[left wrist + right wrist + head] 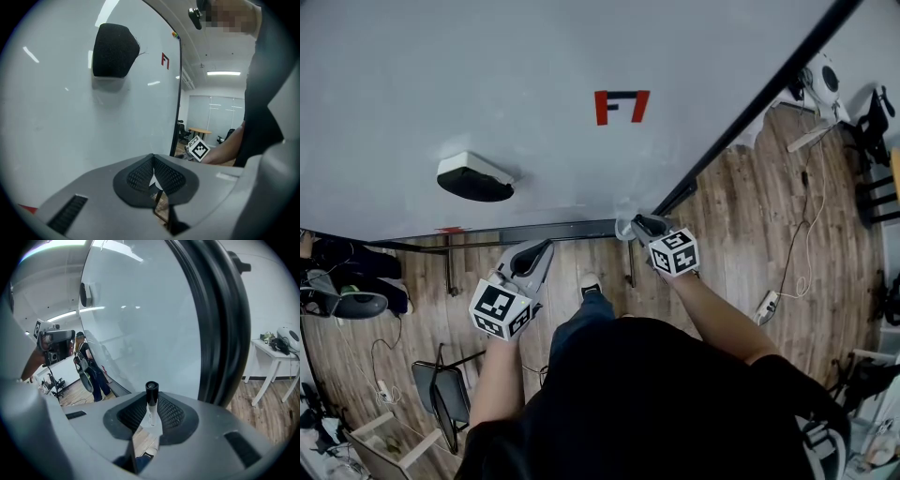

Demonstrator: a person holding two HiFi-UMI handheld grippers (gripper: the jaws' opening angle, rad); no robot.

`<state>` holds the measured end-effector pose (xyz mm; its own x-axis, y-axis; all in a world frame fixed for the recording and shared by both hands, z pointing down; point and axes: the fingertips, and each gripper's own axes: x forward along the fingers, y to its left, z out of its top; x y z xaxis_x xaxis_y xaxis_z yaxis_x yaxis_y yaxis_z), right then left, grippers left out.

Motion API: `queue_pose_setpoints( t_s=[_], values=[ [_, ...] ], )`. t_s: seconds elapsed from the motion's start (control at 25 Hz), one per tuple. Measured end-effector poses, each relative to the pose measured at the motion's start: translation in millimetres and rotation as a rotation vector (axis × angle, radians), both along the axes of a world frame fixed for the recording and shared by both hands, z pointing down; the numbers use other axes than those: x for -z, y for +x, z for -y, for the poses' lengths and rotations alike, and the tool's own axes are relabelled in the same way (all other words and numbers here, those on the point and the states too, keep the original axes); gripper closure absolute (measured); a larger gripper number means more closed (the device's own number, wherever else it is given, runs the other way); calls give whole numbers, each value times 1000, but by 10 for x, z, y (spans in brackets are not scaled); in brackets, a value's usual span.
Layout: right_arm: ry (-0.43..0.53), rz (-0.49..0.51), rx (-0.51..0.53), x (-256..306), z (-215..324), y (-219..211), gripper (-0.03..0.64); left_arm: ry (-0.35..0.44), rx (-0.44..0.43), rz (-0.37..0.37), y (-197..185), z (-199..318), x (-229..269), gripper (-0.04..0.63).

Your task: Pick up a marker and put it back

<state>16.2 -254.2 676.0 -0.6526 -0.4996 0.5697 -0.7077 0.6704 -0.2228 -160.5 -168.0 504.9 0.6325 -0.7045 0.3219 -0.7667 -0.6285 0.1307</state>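
A marker (pixel 151 400) with a black cap and a white barrel stands upright between the jaws of my right gripper (pixel 149 417), which is shut on it. In the head view the right gripper (pixel 636 226) is at the right end of the whiteboard's dark tray (pixel 534 232), by the board's lower corner. My left gripper (pixel 545 247) hovers just in front of the tray, further left. Its jaws are together with nothing between them (pixel 153 181). A black eraser (pixel 474 178) (pixel 115 50) sticks to the whiteboard (pixel 534 75) above the left gripper.
A red mark (pixel 621 105) is on the board. The board's black frame (pixel 750 112) (pixel 220 324) runs along its right edge. On the wooden floor are a folding chair (pixel 445 394) at left and a power strip with cable (pixel 766 305) at right. A white table (pixel 276 352) stands beyond the board.
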Motion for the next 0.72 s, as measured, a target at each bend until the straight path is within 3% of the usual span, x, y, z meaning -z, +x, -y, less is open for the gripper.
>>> queue_pose_setpoints(
  t_s=[0.4, 0.72],
  values=[
    [10, -19, 0, -8, 8, 2, 547, 0, -3, -2, 11, -28, 8, 581],
    [59, -53, -29, 139, 36, 181, 489, 19, -16, -8, 77, -92, 92, 583]
  ],
)
